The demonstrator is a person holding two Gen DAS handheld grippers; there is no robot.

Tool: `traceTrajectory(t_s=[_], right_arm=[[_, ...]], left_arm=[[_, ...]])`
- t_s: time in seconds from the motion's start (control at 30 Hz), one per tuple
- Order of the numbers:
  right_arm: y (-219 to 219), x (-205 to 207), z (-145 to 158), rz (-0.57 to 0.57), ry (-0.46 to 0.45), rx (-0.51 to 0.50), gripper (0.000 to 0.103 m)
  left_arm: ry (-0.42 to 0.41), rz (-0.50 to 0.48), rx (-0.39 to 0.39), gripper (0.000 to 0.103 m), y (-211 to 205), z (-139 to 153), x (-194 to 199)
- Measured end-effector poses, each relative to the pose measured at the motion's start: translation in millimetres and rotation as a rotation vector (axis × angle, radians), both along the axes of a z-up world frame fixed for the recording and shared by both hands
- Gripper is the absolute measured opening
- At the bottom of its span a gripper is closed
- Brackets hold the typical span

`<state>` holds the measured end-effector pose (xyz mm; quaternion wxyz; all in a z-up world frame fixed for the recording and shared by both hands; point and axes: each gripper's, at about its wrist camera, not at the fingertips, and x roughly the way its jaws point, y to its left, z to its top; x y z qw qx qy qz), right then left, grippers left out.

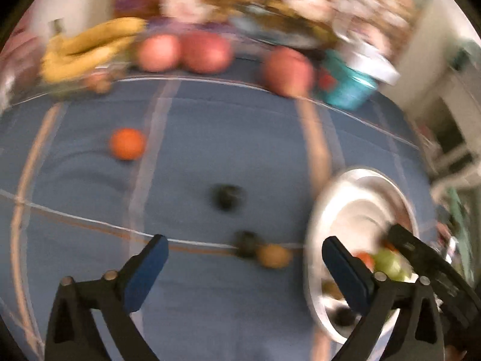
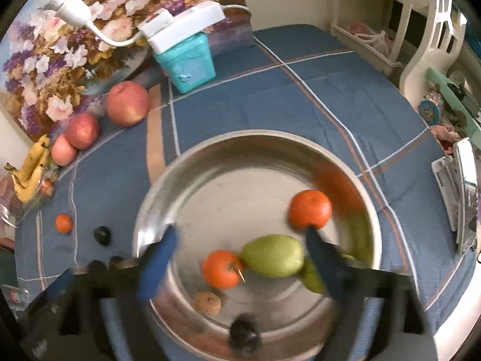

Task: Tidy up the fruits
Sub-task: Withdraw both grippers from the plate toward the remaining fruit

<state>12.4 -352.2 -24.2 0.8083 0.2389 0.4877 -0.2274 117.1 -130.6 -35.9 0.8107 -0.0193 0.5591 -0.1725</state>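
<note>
Here we see both grippers, left gripper (image 1: 245, 264) and right gripper (image 2: 239, 251), gaping empty, the right over the round steel bowl (image 2: 210, 147) holding a green pear (image 2: 272, 255).

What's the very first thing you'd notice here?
The shiny metal bowl in the middle of the blue checked tablecloth, holding bright oranges and a green pear. Next, the red apples and bananas lined up at the cloth's far left edge, below a flower painting.
</note>
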Motion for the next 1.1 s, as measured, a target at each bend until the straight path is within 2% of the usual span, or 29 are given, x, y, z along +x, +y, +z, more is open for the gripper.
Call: traceTrajectory(t_s=[0.17, 0.37, 0.57, 0.77, 0.97, 1.1], right_arm=[[18, 13, -1, 0.023, 0.003, -0.023, 0.097], [54, 29, 10, 0.112, -0.046, -0.048, 0.097], [92, 51, 16, 0.226, -0.079, -0.010, 0.097], [125, 76, 17, 0.341, -0.071, -0.018, 0.097], [141, 92, 5, 0.383, -0.044, -0.028, 0.097], [144, 100, -4, 0.387, -0.031, -0.007, 0.096]], left_arm=[[-0.045, 0.158, 0.062, 0.103, 55, 1, 21], [-0.042, 0.251, 0.071, 0.103, 96, 1, 34], [-0.059, 0.274, 0.071, 0.103, 114, 4, 42], [-0.066, 0.259, 0.055, 0.103, 119, 6, 50], [-0.025, 0.252, 0.026, 0.103, 122, -7, 58], [-0.028, 0.222, 0.002, 0.103, 118, -7, 67]])
